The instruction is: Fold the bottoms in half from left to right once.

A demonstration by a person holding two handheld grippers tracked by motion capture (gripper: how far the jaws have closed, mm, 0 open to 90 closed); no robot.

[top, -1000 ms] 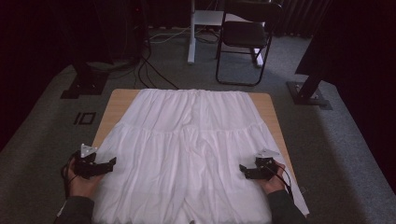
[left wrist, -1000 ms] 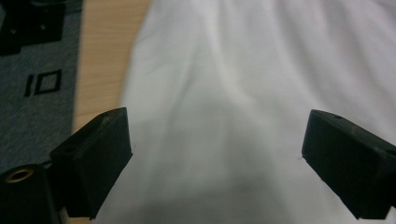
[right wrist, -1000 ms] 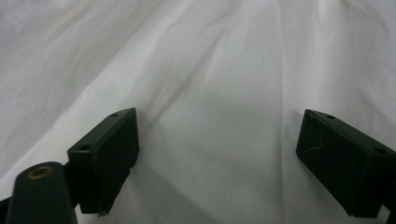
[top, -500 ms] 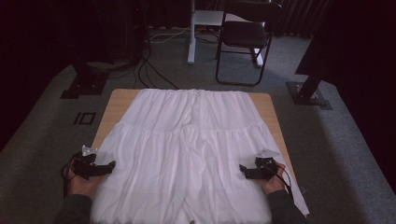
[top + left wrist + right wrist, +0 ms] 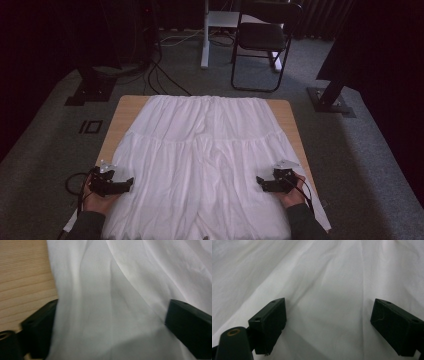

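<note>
1. White cloth (image 5: 210, 165), thin w/ gathered seams, lies spread flat over the wood table (image 5: 127, 107); covers nearly the whole top, centre of the high view. Bare wood shows at the far corners & along the left & right edges.
2. Left gripper (image 5: 129, 183) sits lower left of the high view, at the cloth's left edge, jaws pointing right, toward the middle. Left hand (image 5: 96, 199) holds it from below; black cable loops off to the left.
3. Left gripper view: jaws spread wide, one at lower left, one at lower right. Cloth fills the gap btwn them & lies in front of part of the left jaw. Cloth edge runs top to bottom; wood grain shows upper left.
4. Right gripper (image 5: 258, 180) sits lower right of the high view, on the cloth near its right edge, jaws pointing left. Right hand (image 5: 294, 192) grips it; grey plate on top.
5. Right gripper view: jaws spread wide, low over the cloth; soft folds run diagonally across the frame. Nothing pinched.
6. Chair (image 5: 264, 35) stands on the floor beyond the table, top of the high view.
</note>
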